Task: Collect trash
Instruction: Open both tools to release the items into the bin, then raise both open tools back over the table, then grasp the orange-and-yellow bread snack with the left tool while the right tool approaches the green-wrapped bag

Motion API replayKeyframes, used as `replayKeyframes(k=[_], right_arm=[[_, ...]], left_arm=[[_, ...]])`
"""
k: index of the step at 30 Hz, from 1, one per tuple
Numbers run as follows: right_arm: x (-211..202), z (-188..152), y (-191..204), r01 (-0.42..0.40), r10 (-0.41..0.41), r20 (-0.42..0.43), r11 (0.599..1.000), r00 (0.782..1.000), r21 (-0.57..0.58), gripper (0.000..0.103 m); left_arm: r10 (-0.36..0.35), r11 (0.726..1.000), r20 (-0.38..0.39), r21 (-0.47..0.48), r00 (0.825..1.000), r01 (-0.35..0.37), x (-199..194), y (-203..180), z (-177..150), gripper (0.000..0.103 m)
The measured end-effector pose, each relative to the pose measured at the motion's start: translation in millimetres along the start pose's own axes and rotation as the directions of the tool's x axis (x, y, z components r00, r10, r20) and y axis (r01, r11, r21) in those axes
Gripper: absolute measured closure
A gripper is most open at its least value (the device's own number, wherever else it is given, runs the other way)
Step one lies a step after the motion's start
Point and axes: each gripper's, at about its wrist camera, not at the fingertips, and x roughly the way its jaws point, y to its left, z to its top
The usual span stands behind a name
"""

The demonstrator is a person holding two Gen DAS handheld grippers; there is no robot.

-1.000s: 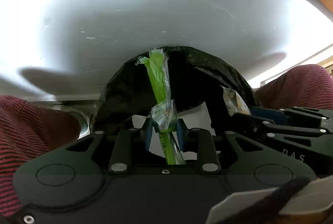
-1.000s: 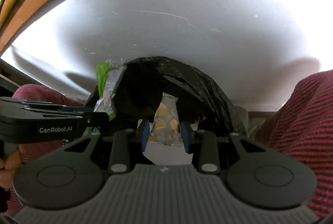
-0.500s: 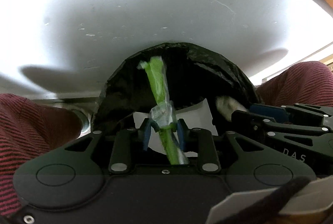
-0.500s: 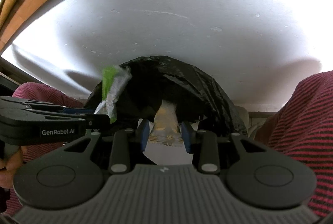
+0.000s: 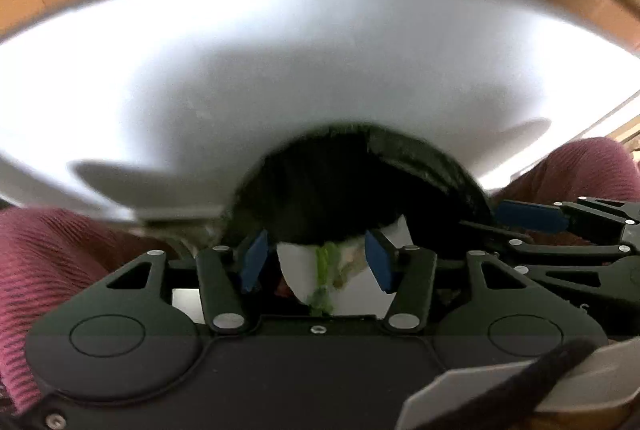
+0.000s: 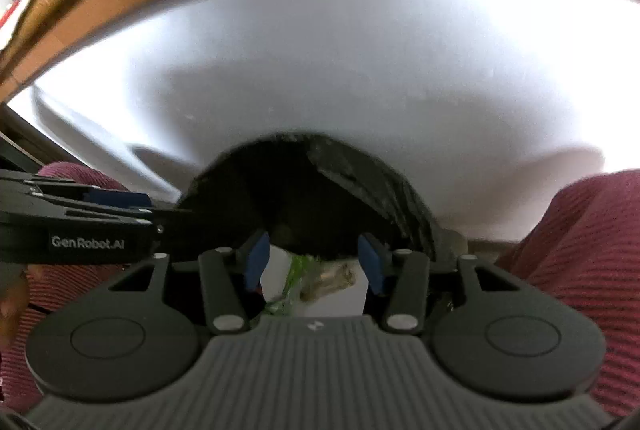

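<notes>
Jaws on both grippers are standing apart w/ nothing pinched between the pads; both have just been opening, and the wrappers are lying loose below instead of being held. The left gripper (image 5: 315, 260) is hanging over the mouth of the black trash bag (image 5: 360, 182), pointing steeply down so whatever it lets go is falling straight in; the green wrapper (image 5: 325, 276) is sitting inside the bag, between but clear of the blue pads, on top of a white sheet of paper (image 5: 298, 270). The right gripper (image 6: 310, 260) is doing the same just to the right, its pads wide of a crumpled yellowish wrapper (image 6: 332, 280) lying beside the green one. The bag is sitting at the near edge of the white table (image 5: 280, 70), between the person's knees in dark red trousers (image 6: 580, 250), prob. so both hands can be dropping trash w/o reaching far. Both views are blurred, so finer detail isn't readable. Judging by this, the drop is done for these two bits.
</notes>
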Motion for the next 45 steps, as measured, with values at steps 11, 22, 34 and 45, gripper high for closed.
replayKeyframes(k=[11,22,34,45], right_arm=[[-104,45,25,-0.044,0.09,0.264,0.984,0.96,-0.175,0.028],[-135,98,19,0.081,0.018,0.466,0.978,0.885,-0.19,0.024],[-110,165,-3,0.163,-0.074,0.557,0.98,0.827,-0.111,0.024],[-84,212,-11,0.117,-0.019,0.55,0.983,0.835,-0.145,0.024]], left_arm=[[-0.137,0.99,0.305,0.062,0.943,0.123,-127,-3,34,0.048],[-0.102,0.995,0.5,0.039,0.86,0.095,-161,-6,91,0.039],[0.037,0.999,0.601,-0.014,0.798,-0.035,-111,-9,172,0.037],[0.043,0.999,0.56,0.003,0.827,-0.054,-71,-12,197,0.039]])
